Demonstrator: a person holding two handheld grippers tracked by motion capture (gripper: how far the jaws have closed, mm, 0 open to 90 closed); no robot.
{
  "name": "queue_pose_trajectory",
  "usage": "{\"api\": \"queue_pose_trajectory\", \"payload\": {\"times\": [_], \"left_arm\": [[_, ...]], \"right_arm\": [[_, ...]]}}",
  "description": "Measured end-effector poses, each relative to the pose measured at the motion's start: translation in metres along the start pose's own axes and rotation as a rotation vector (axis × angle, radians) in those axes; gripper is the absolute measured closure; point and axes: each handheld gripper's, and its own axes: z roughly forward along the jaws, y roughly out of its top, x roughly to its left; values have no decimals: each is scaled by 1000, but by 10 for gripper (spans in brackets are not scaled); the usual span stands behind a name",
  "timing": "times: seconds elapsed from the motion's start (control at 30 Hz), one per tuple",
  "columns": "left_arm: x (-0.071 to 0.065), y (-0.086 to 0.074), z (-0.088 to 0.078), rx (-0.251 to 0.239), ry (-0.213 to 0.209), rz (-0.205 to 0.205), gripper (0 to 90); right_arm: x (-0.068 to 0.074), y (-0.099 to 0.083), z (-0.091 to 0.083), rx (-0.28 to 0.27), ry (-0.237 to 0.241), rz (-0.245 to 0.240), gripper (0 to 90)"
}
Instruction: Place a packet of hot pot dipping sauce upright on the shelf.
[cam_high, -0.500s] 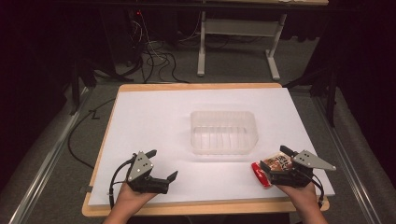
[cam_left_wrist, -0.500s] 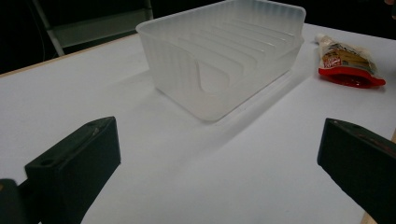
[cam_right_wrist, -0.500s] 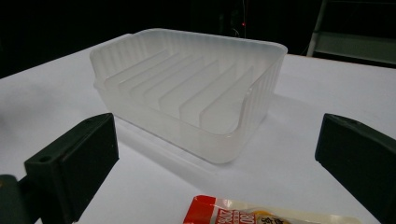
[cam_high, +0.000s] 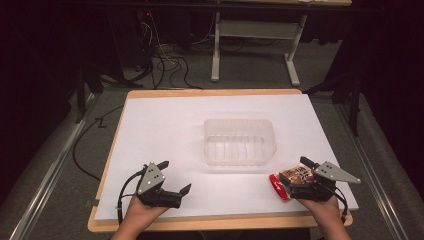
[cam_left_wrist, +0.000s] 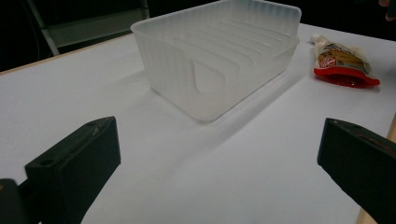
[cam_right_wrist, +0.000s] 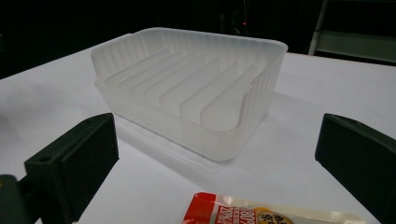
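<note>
packet (cam_high: 292, 179), red-edged and printed, one item: lain flat on the white table (cam_high: 165, 125) at the near right, just under the right tongs (cam_high: 295, 176), whose jaws are spread wide around it with nothing gripped. judged at the start: packet not yet lifted, placing left to do. tray (cam_high: 240, 141), translucent plastic, ribbed floor, at mid-table beyond the packet and apart from it: nothing is seen inside. left tongs (cam_high: 175, 177), near left, spread wide, nothing held.
</note>
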Motion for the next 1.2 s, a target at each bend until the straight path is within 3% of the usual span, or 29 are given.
{"api": "queue_pose_trajectory", "payload": {"times": [0.27, 0.87, 1.2], "left_arm": [[-1, -2, 3, 7, -12, -6, 0], [-1, -4, 6, 15, -16, 1, 3], [0, -4, 5, 11, -23, 15, 20]], "right_arm": [[-4, 0, -4, -4, -20, 6, 0], [-38, -6, -24, 0, -132, 57, 24], [-59, -14, -30, 64, -182, 109, 120]]}}
